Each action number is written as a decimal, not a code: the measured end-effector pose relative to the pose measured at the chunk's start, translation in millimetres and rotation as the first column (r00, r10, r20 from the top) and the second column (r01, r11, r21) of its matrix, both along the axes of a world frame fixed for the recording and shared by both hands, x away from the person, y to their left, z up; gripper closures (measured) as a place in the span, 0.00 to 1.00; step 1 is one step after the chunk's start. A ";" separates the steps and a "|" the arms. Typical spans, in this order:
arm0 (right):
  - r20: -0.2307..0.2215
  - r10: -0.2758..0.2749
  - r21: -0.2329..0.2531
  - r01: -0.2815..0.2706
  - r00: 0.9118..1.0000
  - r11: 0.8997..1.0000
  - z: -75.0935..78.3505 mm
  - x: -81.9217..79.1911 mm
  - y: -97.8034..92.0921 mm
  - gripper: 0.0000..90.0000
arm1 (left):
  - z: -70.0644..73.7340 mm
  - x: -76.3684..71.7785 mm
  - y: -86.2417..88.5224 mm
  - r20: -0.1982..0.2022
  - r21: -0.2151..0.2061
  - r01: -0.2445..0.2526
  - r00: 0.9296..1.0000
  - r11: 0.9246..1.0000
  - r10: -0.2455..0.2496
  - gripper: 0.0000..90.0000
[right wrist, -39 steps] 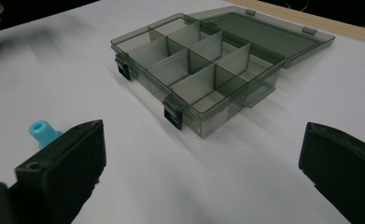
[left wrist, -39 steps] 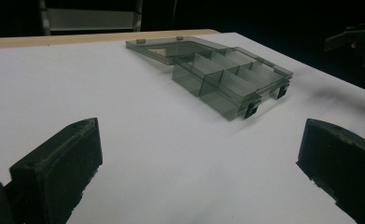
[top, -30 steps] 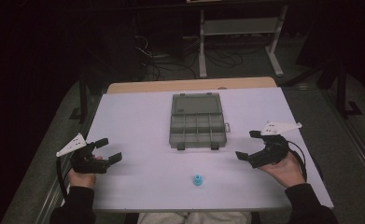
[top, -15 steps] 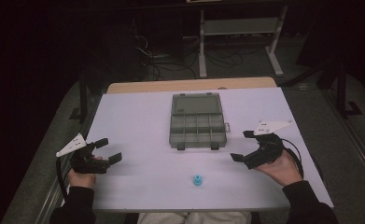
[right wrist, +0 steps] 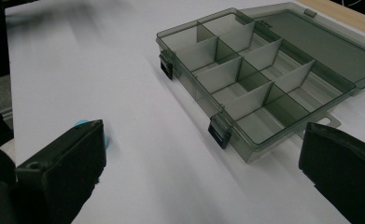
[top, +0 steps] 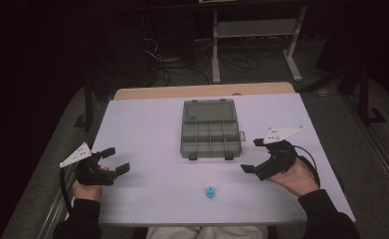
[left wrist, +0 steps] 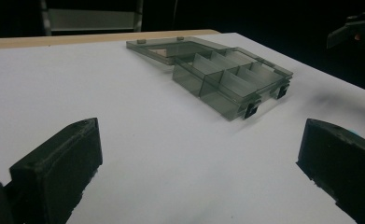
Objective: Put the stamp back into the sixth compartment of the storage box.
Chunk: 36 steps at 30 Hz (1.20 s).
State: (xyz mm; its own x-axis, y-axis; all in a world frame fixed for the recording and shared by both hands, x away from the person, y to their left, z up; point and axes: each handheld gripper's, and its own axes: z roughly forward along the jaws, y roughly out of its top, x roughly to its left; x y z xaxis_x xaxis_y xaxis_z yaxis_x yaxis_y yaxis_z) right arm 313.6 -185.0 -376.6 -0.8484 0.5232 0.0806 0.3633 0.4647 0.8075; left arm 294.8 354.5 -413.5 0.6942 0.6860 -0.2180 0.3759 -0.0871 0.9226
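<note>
The left gripper [top: 113, 160] is resting at the left side of the table [top: 147, 199], its jaws spread wide and grasping nothing, with the open grey box [top: 210, 130] lying well ahead of it and to its right. The small blue piece [top: 210, 191] is sitting between the two grippers, nearer the person. The right gripper [top: 254, 156] is hovering just right of the box, jaws likewise spread and empty, the blue piece lying off to its left.
</note>
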 end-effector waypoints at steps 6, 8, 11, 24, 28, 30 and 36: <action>-0.003 0.026 -0.022 -0.026 1.000 0.999 3.5 1.9 7.2 0.00 | 0.0 0.0 -0.1 0.000 -0.001 0.000 1.000 1.000 0.000 0.00; -0.004 0.034 -0.028 -0.034 0.999 0.999 3.8 2.6 9.7 0.00 | -0.1 0.0 -0.1 -0.001 -0.001 0.000 1.000 1.000 0.000 0.00; -0.009 0.039 -0.040 -0.040 0.999 0.998 3.5 3.8 13.6 0.00 | 0.1 0.0 0.2 0.000 0.000 0.001 1.000 1.000 -0.001 0.00; -0.018 0.082 -0.061 -0.083 0.997 0.995 7.1 7.1 31.2 0.01 | 0.1 -0.1 0.0 0.000 -0.001 0.001 1.000 1.000 -0.001 0.00; -0.019 0.095 -0.073 -0.097 0.995 0.993 6.3 8.2 37.2 0.01 | 0.2 -0.1 0.3 0.002 0.001 0.001 1.000 1.000 -0.001 0.00; -0.023 0.101 -0.078 -0.102 0.995 0.992 5.9 8.6 40.1 0.01 | 0.1 -0.1 0.3 0.001 0.001 0.001 1.000 1.000 -0.001 0.00; -0.033 0.126 -0.091 -0.129 0.991 0.987 4.0 9.4 48.4 0.01 | 0.1 0.0 0.2 0.001 0.000 0.002 1.000 1.000 -0.002 0.00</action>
